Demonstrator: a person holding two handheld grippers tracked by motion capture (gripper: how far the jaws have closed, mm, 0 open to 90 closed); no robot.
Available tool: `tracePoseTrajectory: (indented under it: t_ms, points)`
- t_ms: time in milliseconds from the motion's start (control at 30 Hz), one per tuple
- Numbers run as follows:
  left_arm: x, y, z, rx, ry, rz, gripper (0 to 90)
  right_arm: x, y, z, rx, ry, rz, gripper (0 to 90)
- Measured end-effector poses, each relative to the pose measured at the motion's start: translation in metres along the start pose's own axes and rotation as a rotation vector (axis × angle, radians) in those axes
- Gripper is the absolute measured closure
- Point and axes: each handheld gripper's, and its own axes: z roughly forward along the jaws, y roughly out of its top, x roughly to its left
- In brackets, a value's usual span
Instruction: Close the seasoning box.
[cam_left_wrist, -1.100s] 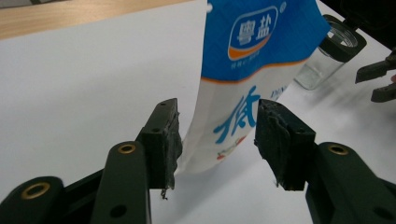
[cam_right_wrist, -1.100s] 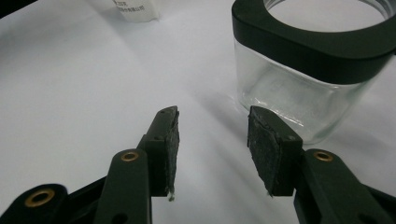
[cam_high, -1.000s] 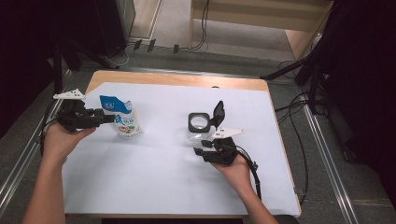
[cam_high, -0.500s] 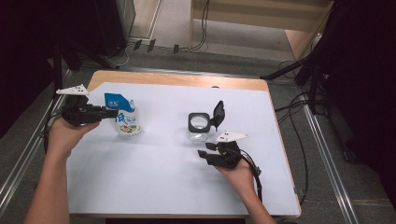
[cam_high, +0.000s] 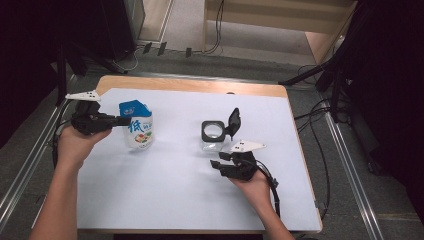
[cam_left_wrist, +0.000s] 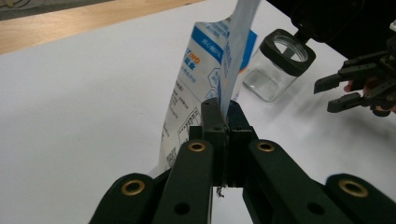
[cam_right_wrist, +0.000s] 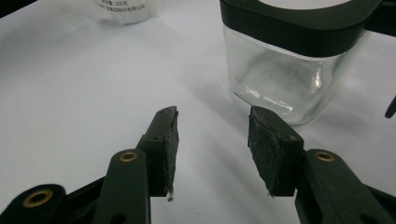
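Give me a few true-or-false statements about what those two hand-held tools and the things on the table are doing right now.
1. The left tool is clamped on the edge of the blue-and-white pouch. True; its jaws have just closed on it.
2. The glass jar has its black lid shut. False: the lid is flipped open.
3. The right tool grips the jar. False: its jaws are open, short of the jar.
4. The pouch stands upright on the white table. True.
5. The pouch lies inside the jar. False: they stand apart.

Materials and finishes seen at the table

A glossy printed plastic pouch (cam_left_wrist: 201, 79), a clear glass jar (cam_right_wrist: 285, 79) with matt black collar, and a matt white table (cam_high: 165, 200) with wooden edge are shown.
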Motion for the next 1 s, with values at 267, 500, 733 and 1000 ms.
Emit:
tracePoseTrajectory:
  t_ms: [267,500,733,1000]
  points:
    - [-0.022,0.01,0.005,0.01,-0.014,0.014,90.0,0.005,0.003,0.003,-0.016,0.006,-0.018,54.1]
    - [-0.042,0.017,0.008,0.004,-0.04,0.024,90.0,0.015,0.008,0.007,-0.031,0.019,-0.044,53.7]
    - [-0.064,0.027,0.013,0.01,-0.072,0.05,90.0,0.025,0.016,0.019,-0.034,0.057,-0.052,53.5]
    - [-0.083,0.046,0.02,0.034,-0.12,0.071,90.0,0.037,0.032,0.031,-0.034,0.1,-0.087,53.6]
